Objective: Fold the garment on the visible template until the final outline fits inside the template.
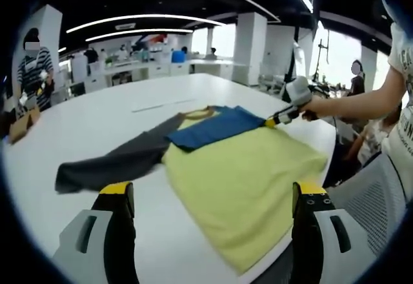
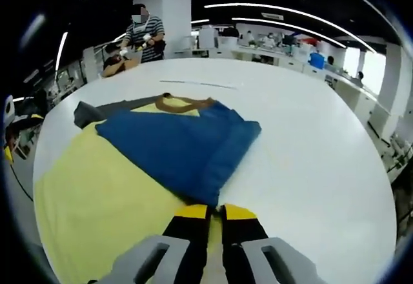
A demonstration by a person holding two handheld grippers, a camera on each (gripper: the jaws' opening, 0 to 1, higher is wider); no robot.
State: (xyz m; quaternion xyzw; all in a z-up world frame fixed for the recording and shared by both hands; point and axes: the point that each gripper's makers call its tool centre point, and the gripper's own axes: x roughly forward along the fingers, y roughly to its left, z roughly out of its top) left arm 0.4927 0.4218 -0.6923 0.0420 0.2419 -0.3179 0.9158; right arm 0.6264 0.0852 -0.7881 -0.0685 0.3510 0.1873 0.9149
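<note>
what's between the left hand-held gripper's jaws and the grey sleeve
Bare white table: in the left gripper view the left hand-held gripper hangs open, apart from the grey sleeve, with a bare strip between.

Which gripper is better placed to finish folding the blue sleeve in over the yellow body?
Right. The right gripper is shut on the blue sleeve; the left gripper is open, holding nothing, short of the shirt.
</note>
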